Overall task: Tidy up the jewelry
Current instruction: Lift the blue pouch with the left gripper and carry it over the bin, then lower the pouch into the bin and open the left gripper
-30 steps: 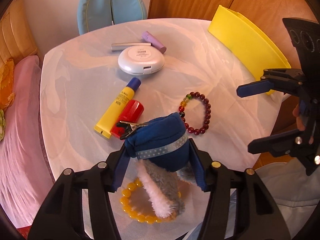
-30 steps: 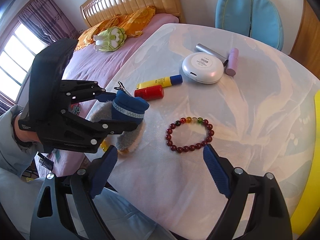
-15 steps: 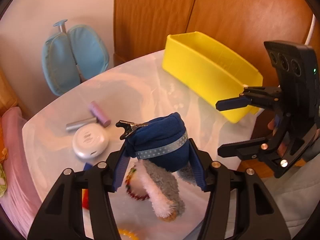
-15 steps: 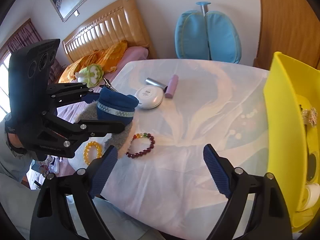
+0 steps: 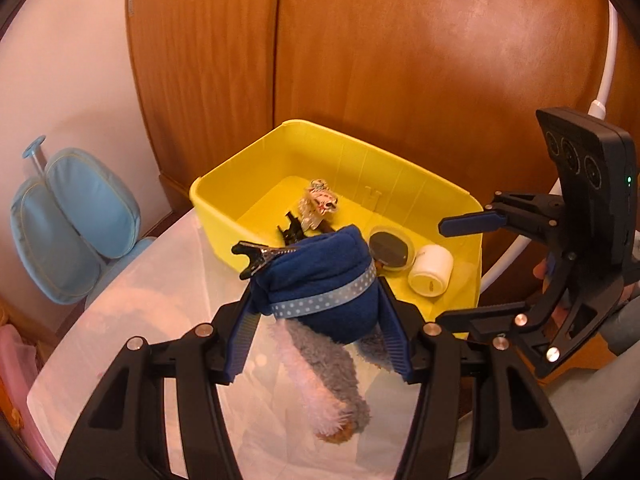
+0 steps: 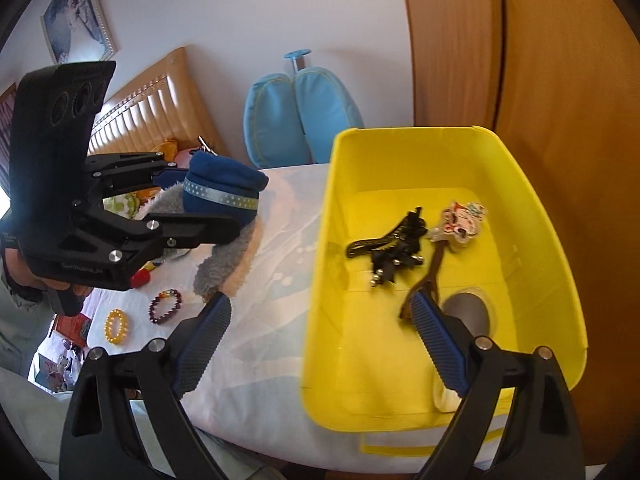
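Observation:
My left gripper (image 5: pixel 316 320) is shut on a plush hair clip (image 5: pixel 320 280), a blue fleece hat with a dotted ribbon and grey-white fur, a metal clip at its tip. It hangs in the air just short of the yellow bin (image 5: pixel 280 148), and the right wrist view shows it too (image 6: pixel 224 196). My right gripper (image 6: pixel 324 344) stands open and empty over the near wall of the yellow bin (image 6: pixel 320 280). The bin holds a black hair clip (image 6: pixel 384 248), a patterned clip (image 6: pixel 460 220), a round dark compact (image 5: pixel 390 246) and a white jar (image 5: pixel 432 274).
A dark red bead bracelet (image 6: pixel 166 306) and a yellow bead bracelet (image 6: pixel 116 326) lie on the white table (image 6: pixel 272 320), next to a red tube (image 6: pixel 140 278). A blue chair (image 6: pixel 296 112) and wooden wardrobe doors (image 5: pixel 400 60) stand behind; a bed (image 6: pixel 152 100) is at the left.
Both grippers have swung from the bracelets and cosmetics toward the yellow bin and risen. The plush clip stays held in the left gripper. The right gripper stays open.

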`<control>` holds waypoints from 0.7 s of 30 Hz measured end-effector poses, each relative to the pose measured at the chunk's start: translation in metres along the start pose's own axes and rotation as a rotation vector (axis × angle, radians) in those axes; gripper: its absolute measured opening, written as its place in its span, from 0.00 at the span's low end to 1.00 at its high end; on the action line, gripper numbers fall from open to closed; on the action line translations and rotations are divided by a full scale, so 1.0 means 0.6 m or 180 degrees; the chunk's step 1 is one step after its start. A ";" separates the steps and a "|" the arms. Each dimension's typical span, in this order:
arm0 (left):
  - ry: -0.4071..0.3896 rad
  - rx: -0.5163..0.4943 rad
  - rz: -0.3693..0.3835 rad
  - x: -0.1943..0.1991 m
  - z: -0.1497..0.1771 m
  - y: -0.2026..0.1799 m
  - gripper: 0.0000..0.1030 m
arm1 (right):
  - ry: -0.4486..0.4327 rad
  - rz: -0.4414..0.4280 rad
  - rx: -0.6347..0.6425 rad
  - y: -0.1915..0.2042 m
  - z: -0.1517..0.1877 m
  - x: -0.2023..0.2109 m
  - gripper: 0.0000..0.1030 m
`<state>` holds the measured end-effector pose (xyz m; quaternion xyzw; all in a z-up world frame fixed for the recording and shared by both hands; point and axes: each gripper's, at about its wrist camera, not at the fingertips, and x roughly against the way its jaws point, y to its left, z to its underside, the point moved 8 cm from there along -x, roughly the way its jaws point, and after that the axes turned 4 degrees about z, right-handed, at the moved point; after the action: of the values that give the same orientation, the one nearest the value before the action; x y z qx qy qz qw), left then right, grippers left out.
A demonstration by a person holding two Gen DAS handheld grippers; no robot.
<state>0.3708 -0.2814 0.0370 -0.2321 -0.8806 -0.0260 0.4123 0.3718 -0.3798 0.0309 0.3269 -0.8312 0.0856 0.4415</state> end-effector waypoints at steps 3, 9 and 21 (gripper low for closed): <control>0.0117 -0.0182 0.0034 -0.048 -0.046 -0.017 0.54 | 0.0059 0.0128 -0.0138 -0.049 -0.001 -0.012 0.91; 0.0501 -0.0388 0.0191 -0.159 -0.074 -0.019 0.54 | 0.0469 0.0418 -0.0691 -0.145 0.011 -0.068 0.91; 0.1350 -0.0645 0.0294 -0.293 -0.028 -0.013 0.54 | 0.0965 0.0493 -0.0891 -0.194 0.049 -0.129 0.91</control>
<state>0.4766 -0.3603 -0.0809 -0.3016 -0.7557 -0.1436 0.5633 0.4545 -0.4461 -0.0652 0.1810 -0.7816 0.0512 0.5947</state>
